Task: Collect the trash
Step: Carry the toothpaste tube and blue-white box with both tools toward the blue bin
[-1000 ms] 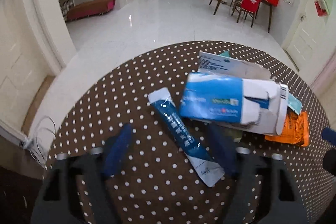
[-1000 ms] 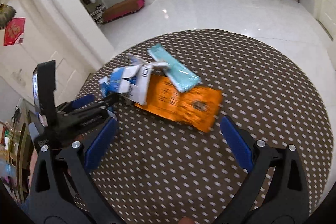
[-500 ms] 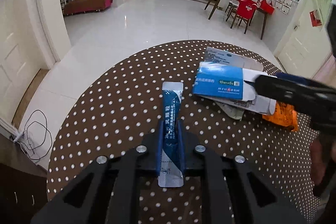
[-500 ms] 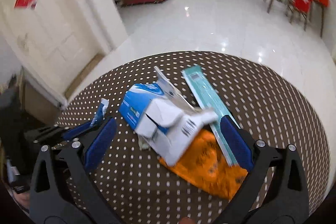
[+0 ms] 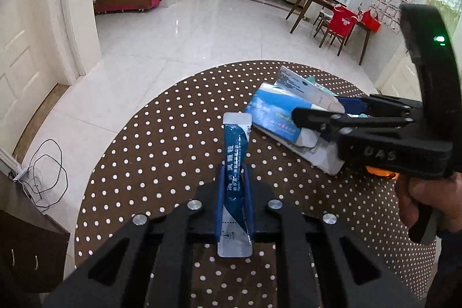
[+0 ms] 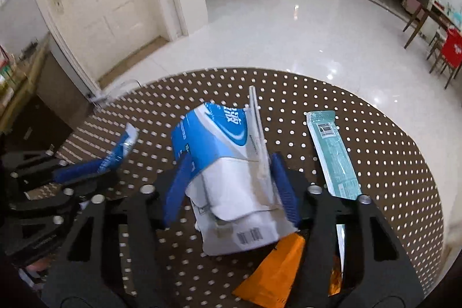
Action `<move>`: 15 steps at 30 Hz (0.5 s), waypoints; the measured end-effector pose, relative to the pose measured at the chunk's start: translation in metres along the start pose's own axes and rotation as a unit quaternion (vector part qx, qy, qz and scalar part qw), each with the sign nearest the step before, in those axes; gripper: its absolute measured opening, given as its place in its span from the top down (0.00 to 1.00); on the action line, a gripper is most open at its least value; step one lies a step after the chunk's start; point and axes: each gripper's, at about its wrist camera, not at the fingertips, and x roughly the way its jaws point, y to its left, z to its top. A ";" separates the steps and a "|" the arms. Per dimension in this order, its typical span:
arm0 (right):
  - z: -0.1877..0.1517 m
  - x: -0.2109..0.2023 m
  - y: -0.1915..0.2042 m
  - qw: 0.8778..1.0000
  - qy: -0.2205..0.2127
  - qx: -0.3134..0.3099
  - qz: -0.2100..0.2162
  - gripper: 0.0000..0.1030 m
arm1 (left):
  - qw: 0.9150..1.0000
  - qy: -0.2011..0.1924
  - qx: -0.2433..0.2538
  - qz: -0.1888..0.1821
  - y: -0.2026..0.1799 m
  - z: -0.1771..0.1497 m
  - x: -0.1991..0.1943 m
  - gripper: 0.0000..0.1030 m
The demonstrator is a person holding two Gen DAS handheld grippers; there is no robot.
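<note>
Both of my grippers have closed in on the litter since a second ago, when their jaws stood wide over the spotted table [image 5: 161, 140]. My left gripper [image 5: 234, 172] now pinches one dark blue sachet [image 5: 235, 146] between its pads, jaws drawn narrow, with the sachet's silver end poking out behind them and its far end pointing across the tablecloth. In the right wrist view the same sachet [image 6: 121, 146] juts from that gripper at the left edge.

My right gripper [image 6: 231, 163] has just been closing, and its two blue pads now sit against either side of one crumpled blue-and-white carton [image 6: 222, 163]; the carton's white flap end with a barcode hangs towards the camera. From the left wrist view the carton [image 5: 277, 114] lies between the right gripper's fingers [image 5: 314, 117], and part of a hand [image 5: 424, 198] on the handle shows at the right edge.

Count on the table: one sachet, one carton, one pale teal wrapper [image 6: 332, 152] lying flat just right of the right gripper, and one orange packet [image 6: 274, 270] partly under the carton. One red chair [image 5: 340, 22] stands by a wooden table across the white floor.
</note>
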 end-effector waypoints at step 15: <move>0.004 -0.012 0.007 1.000 -0.005 -0.002 0.009 0.22 | 1.000 -0.017 -0.010 -0.003 -0.003 -0.010 -0.022 0.88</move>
